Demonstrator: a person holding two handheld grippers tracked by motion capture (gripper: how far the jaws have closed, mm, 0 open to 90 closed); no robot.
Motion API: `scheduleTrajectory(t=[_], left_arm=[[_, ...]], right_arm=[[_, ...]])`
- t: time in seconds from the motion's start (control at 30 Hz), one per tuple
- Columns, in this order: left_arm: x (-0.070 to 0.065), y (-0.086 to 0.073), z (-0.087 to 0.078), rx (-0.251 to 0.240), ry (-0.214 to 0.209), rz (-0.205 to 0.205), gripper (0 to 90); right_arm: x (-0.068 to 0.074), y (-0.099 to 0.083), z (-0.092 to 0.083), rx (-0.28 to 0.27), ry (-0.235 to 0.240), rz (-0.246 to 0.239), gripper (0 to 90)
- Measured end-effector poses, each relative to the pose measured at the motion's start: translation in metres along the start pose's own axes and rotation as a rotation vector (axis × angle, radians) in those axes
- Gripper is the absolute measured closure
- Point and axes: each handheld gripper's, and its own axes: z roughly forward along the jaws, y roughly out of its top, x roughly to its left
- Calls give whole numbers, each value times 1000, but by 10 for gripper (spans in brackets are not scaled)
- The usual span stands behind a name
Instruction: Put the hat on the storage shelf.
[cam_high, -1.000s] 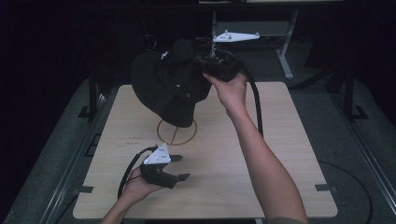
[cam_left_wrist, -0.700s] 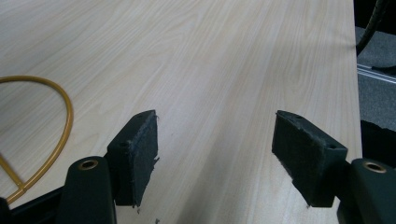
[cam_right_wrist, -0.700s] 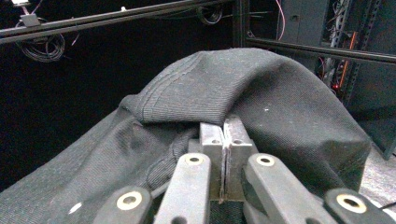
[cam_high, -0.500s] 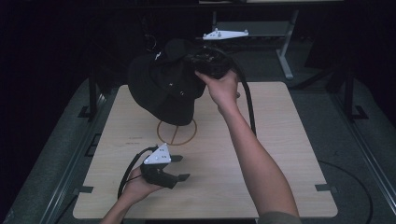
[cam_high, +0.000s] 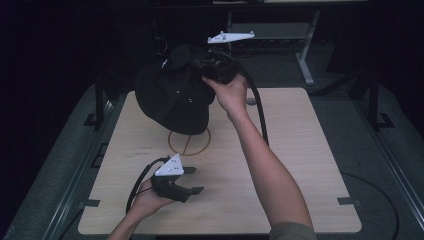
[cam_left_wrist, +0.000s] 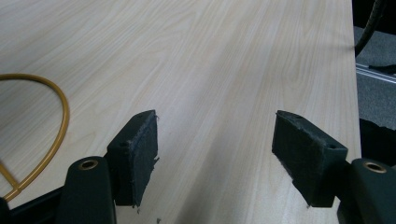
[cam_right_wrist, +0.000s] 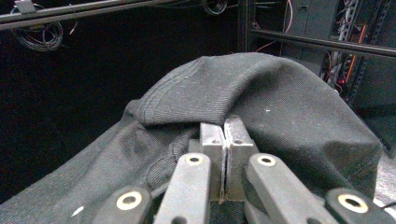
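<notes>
We are pinching the hat (cam_high: 175, 97) by its brim in the right gripper (cam_high: 212, 70), jaws pressed together so it hangs free above the bench's (cam_high: 300, 150) far edge. We are resting the left gripper (cam_high: 192, 181), spread and empty, near the front edge, ready to help.

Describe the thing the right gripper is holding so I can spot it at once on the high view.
Start at the pale wooden table and find the yellow circle mark printed near its far middle. Hanging just above that mark is a black fabric hat with a wide floppy brim, pinched in the shut right gripper. It is the one soft, dark thing over the board; the left gripper sits open near the front edge.
</notes>
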Motion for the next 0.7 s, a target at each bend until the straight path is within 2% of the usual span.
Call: scheduleTrajectory(t=[0.23,0.37,0.57,0.7], left_arm=[[-1,0,1,-3,-7,-8,308],[-2,1,2,3,-15,15,308],[-3,1,3,2,-15,6,308],[-5,1,4,8,-22,16,308]], right_arm=[[1,-3,8,17,1,-1,885],[4,-3,14,29,-1,-7,879],[9,-4,24,43,10,-17,862],[13,-5,32,64,24,-22,806]])
